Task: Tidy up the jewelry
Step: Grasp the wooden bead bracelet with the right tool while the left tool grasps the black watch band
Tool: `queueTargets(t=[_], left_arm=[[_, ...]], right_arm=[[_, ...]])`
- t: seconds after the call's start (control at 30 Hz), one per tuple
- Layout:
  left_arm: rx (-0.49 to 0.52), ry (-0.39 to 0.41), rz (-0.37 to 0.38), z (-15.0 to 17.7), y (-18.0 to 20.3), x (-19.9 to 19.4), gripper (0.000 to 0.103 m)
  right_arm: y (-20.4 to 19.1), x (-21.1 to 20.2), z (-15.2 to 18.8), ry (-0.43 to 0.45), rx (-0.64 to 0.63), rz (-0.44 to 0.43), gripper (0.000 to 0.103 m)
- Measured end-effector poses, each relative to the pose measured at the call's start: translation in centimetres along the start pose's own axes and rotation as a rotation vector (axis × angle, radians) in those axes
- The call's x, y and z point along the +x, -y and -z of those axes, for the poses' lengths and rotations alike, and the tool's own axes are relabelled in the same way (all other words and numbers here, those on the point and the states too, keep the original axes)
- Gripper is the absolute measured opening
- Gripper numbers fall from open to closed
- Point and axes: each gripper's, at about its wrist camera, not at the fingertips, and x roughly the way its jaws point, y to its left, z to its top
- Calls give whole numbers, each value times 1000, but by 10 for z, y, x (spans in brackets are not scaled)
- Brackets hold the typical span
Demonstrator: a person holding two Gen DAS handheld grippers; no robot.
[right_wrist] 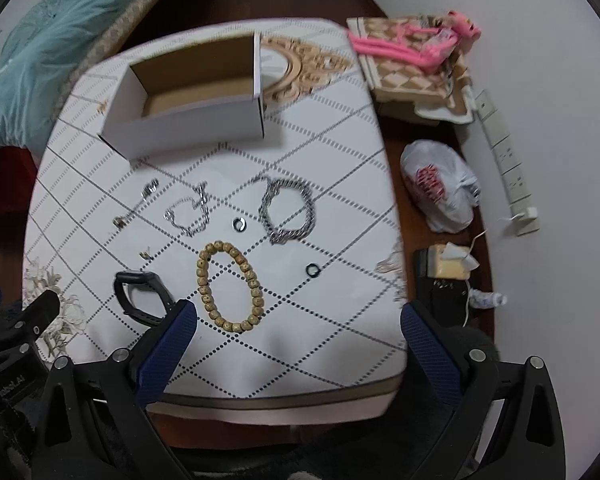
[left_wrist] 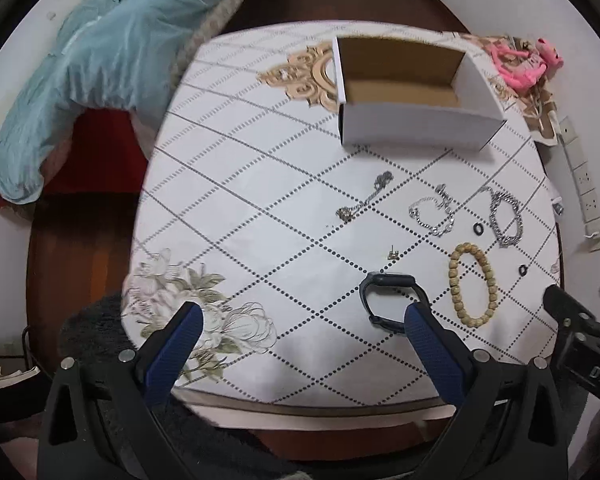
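1. So, both of my tools hang above the near edge of the white tabletop [left_wrist: 228, 200] with its dotted diamond lines, and both are spread wide and hold nothing: the left tool [left_wrist: 302, 326] and the right tool [right_wrist: 298, 326].
2. Nothing is packed yet, I judge: the open white cardboard box with a brown inside [left_wrist: 412, 92] stands empty at the far side, straight ahead of both tools.
3. The jewelry lies loose between tools and box: a black watch with a rubber strap [left_wrist: 392, 300], an oval wooden bead bracelet [right_wrist: 230, 286], a heavy silver chain bracelet [right_wrist: 288, 210], a thinner silver chain bracelet [right_wrist: 188, 212], a thin pendant necklace [left_wrist: 366, 196], two small dark rings [right_wrist: 239, 224] [right_wrist: 313, 270] and a tiny earring [left_wrist: 393, 255].
4. The relation that matters: the watch sits just ahead of my left tool's right finger, while the bead bracelet lies just ahead of my right tool's left finger, its long axis running away from me toward the box.
5. My right tool is nearer the beads; closing across the narrow width looks best.
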Motion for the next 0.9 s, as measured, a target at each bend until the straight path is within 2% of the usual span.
queueTargets(t=[0.17, 0.27, 0.33, 0.53, 0.6, 0.63, 0.67, 0.7, 0.73, 0.77, 0.8, 0.83, 0.87, 0.9], left_arm=[[-17, -58, 9, -2, -2, 30, 102], [-41, -83, 47, -2, -2, 42, 102], [-58, -100, 81, 0, -3, 48, 102], [-71, -120, 162, 4, 2, 57, 99], [-69, -122, 182, 3, 6, 60, 91], [-67, -122, 189, 3, 9, 62, 80], [-64, -126, 195, 3, 12, 65, 71], [-60, -136, 198, 3, 15, 68, 67], [-57, -139, 204, 0, 16, 72, 60], [-51, -136, 208, 1, 18, 74, 50], [-43, -131, 207, 1, 21, 75, 44], [-33, -130, 205, 2, 22, 77, 29], [-25, -131, 205, 3, 22, 79, 21], [-21, -126, 212, 4, 22, 80, 18]], right_arm=[[-8, 39, 1, -62, 9, -34, 93], [-12, 55, 2, -74, 10, -53, 86], [-14, 63, 3, -58, 3, -73, 76], [-20, 84, 4, -47, -17, -90, 57], [-22, 87, 4, -34, -25, -81, 51], [-24, 87, 5, -22, -34, -77, 43], [-25, 86, 4, -14, -42, -66, 39], [-25, 86, 4, -11, -47, -63, 32], [-25, 85, 4, -7, -52, -63, 20], [-25, 84, 5, -7, -54, -64, 13], [-24, 83, 6, -10, -53, -68, 10], [-22, 82, 8, -13, -52, -74, 10], [-20, 81, 12, -22, -50, -75, 10], [-17, 80, 15, -34, -45, -76, 10]])
